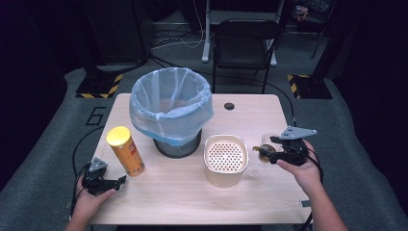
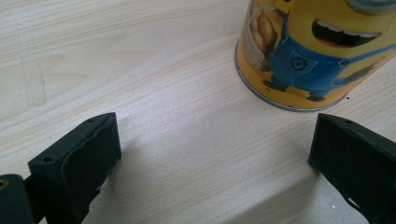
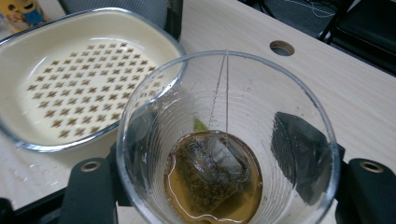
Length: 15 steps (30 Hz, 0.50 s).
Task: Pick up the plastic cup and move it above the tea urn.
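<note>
My right gripper (image 1: 270,150) is shut on a clear plastic cup (image 1: 264,144) at the table's right side, just right of a cream strainer bowl (image 1: 226,159). In the right gripper view the cup (image 3: 299,93) sits between the jaws of the right gripper (image 3: 226,186), holding a little brown tea and a soaked tea bag (image 3: 210,168) whose string runs up to the rim. The perforated strainer bowl (image 3: 84,79) lies close behind it. My left gripper (image 1: 113,174) rests open at the front left, beside a yellow chips can (image 1: 126,151). Nothing lies between the jaws of the left gripper (image 2: 212,154); the can (image 2: 317,51) stands just beyond.
A mesh waste bin lined with a blue bag (image 1: 163,120) stands at the middle back of the wooden table (image 1: 183,202). A cable hole (image 1: 229,106) is at the back right. A black chair (image 1: 245,43) stands behind the table.
</note>
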Available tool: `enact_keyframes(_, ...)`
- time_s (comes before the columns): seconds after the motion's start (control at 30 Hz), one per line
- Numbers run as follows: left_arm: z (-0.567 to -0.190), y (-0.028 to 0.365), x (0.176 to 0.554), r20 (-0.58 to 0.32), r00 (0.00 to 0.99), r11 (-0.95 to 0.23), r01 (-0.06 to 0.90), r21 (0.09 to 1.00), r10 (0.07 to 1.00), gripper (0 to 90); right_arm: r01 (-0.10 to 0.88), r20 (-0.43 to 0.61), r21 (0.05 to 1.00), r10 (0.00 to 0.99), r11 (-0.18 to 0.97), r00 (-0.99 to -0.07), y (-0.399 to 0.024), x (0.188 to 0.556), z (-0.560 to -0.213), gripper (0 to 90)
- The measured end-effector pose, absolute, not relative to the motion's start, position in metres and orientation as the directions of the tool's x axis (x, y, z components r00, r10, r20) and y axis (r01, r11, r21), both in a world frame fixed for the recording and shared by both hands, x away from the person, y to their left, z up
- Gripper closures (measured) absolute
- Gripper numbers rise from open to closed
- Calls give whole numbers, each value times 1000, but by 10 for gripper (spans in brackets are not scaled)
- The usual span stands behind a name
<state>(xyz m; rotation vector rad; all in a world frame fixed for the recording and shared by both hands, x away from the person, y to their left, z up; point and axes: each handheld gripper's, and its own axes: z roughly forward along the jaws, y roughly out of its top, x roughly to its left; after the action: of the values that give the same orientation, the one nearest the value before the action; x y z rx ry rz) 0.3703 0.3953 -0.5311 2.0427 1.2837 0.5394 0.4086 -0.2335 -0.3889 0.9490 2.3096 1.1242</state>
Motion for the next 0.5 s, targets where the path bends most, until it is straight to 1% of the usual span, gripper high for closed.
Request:
enact_keyframes(0.17, -531, 395, 370, 0, 435, -304, 630, 715, 900, 19, 393, -69, 803, 724, 449, -686, -232, 432, -387, 326)
enact_keyframes(0.23, -531, 395, 370, -1, 434, -302, 630, 716, 901, 19, 366, -104, 796, 705, 482, -702, -229, 440, -384, 327)
enact_keyframes(0.27, -531, 395, 370, -1, 434, -302, 630, 716, 901, 19, 366, -104, 796, 705, 482, -702, -229, 440, -384, 327)
enact_keyframes(0.3, -531, 395, 370, -4, 430, -297, 629, 718, 903, 19, 335, -144, 791, 688, 512, -711, -224, 445, -380, 327)
enact_keyframes(0.37, -531, 395, 370, -4, 431, -297, 629, 718, 902, 19, 303, -186, 784, 671, 542, -718, -219, 448, -376, 328)
enact_keyframes(0.5, -531, 395, 371, -5, 431, -296, 629, 719, 902, 20, 260, -226, 791, 659, 554, -717, -210, 453, -369, 330)
